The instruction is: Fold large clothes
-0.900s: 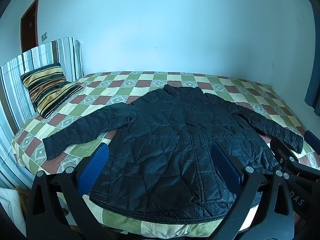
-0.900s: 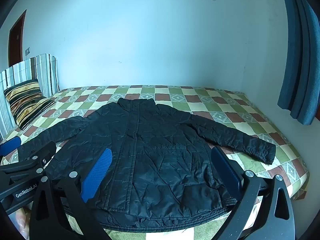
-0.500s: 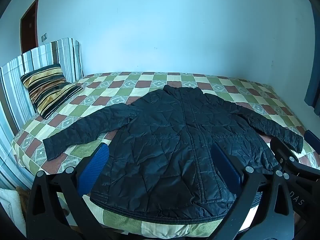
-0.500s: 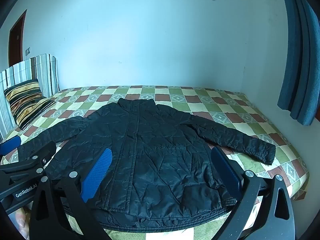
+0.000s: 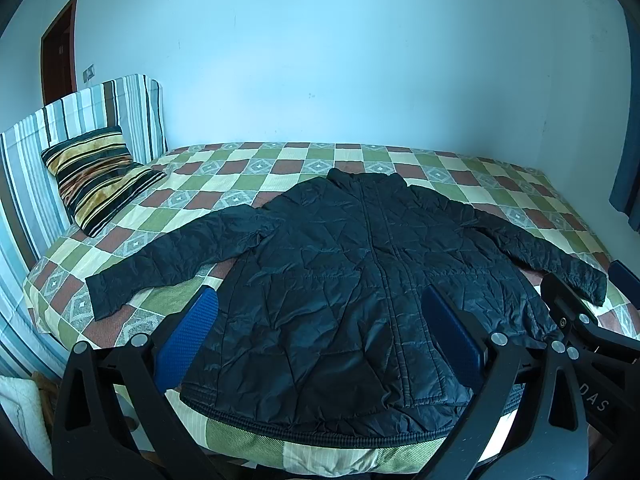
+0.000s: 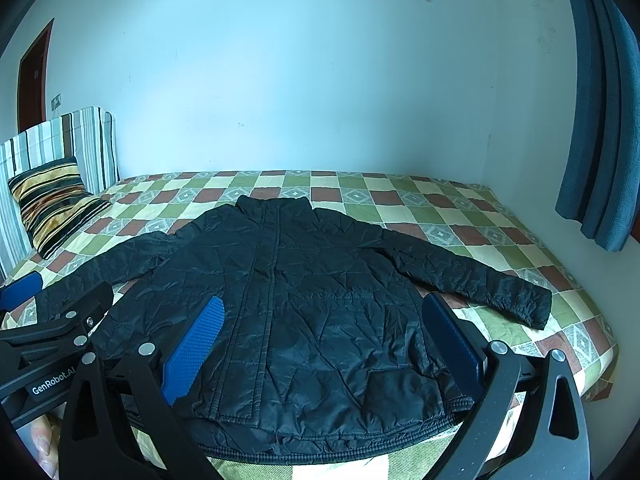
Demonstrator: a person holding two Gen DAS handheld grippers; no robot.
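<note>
Nearest, the left gripper [image 5: 320,332] hangs over the foot edge of the bed, its blue fingers [image 5: 188,336] spread wide with nothing between them. The right gripper [image 6: 324,336] sits just beside it at 3 o'clock, its fingers [image 6: 452,340] equally wide apart and empty, above the hem.

Past both, the black jacket [image 5: 360,280] lies flat and front-up on the checked bedspread [image 5: 280,164], hem toward the grippers at 6 o'clock, collar at 12 o'clock. One sleeve [image 5: 172,256] stretches out to 9 o'clock, the other sleeve [image 6: 476,276] to 3 o'clock.

Farther off, at 10 o'clock, a striped pillow [image 5: 96,176] leans on the striped headboard [image 5: 80,108]. A blue curtain [image 6: 600,112] hangs at 2 o'clock against the pale wall [image 6: 300,72].
</note>
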